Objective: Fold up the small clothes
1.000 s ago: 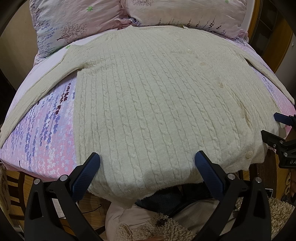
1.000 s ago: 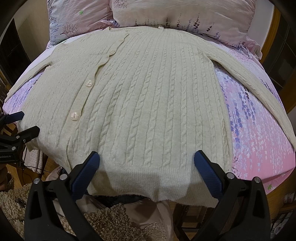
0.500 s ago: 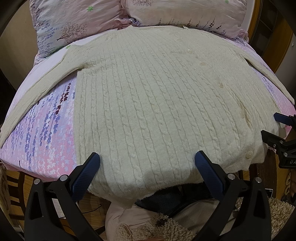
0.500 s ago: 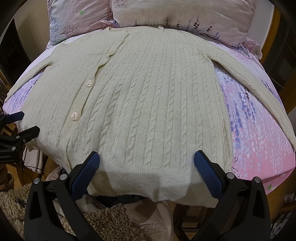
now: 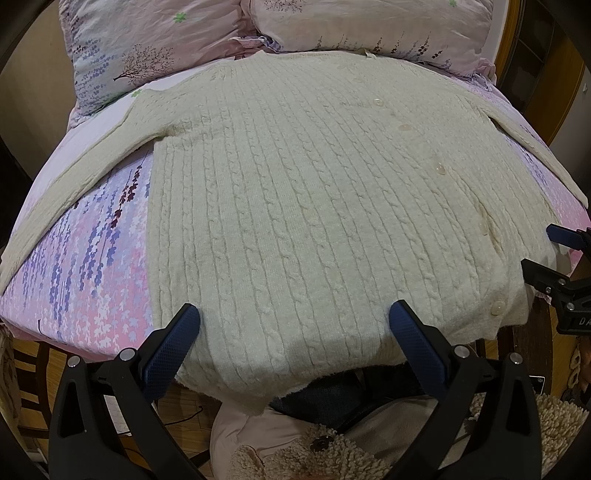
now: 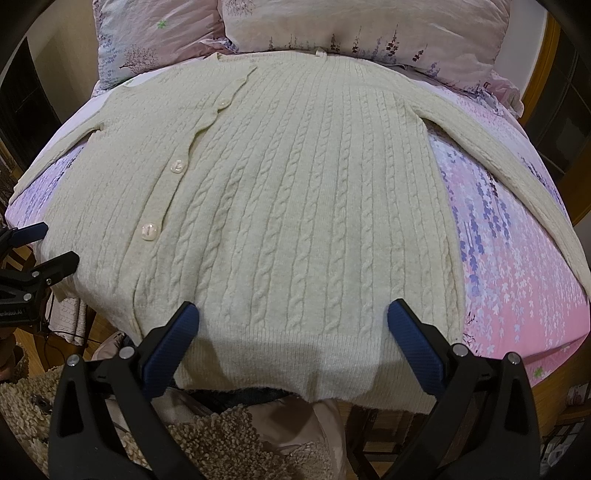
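Cream cable-knit cardigan [image 5: 314, 206] — spread flat mid-frame on floral bedsheet [image 5: 92, 258], hem overhanging. Looks soft, limp, light; likely best pinched at hem corners. Left gripper [image 5: 293, 325] and right gripper [image 6: 291, 321] — both spread wide, empty.

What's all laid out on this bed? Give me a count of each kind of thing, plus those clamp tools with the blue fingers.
Cream cable-knit cardigan: 1, spread flat and buttoned.
Floral pillows: 2, one beside the other at the head of the bed.
Floral bedsheet: 1.
Handheld grippers: 2, the left gripper and the right gripper, both open at the hem.
Total: 6.
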`<state>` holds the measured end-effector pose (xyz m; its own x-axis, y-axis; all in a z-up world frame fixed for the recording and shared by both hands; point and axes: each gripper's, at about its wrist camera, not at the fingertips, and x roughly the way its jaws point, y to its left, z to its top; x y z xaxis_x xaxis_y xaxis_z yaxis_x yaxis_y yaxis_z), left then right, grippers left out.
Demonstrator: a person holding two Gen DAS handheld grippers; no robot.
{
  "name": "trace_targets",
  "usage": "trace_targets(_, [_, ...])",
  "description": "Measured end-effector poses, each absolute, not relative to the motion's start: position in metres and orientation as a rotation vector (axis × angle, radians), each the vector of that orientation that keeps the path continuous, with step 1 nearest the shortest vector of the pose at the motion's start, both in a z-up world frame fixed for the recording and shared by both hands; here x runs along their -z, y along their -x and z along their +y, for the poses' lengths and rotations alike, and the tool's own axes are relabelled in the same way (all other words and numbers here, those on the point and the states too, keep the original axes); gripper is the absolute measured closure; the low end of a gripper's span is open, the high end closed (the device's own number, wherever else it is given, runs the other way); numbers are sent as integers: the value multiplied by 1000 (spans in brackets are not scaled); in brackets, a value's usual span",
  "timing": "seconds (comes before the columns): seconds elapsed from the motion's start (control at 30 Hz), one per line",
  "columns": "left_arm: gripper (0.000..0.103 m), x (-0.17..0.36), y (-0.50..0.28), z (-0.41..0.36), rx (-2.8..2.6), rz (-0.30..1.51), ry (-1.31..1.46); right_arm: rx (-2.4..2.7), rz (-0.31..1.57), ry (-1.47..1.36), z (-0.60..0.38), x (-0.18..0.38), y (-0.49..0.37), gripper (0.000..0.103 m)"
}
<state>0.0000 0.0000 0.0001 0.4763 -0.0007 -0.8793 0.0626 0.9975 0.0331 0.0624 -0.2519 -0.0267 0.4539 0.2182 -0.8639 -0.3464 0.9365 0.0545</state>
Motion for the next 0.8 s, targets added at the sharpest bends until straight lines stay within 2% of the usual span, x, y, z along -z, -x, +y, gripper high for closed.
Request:
trace_targets(0.57, [1,-1,1,1,49,1073,-69,-421,963,100,-261,25,-66,2])
trace_targets(0.7, [1,-2,-4,3,67,1071,-59,-411,952,-56,-289,14,-86,2])
trace_targets(0.8, [1,-7,-14,7,81,1063,-35,-306,921,-287,-341,5,-116,4])
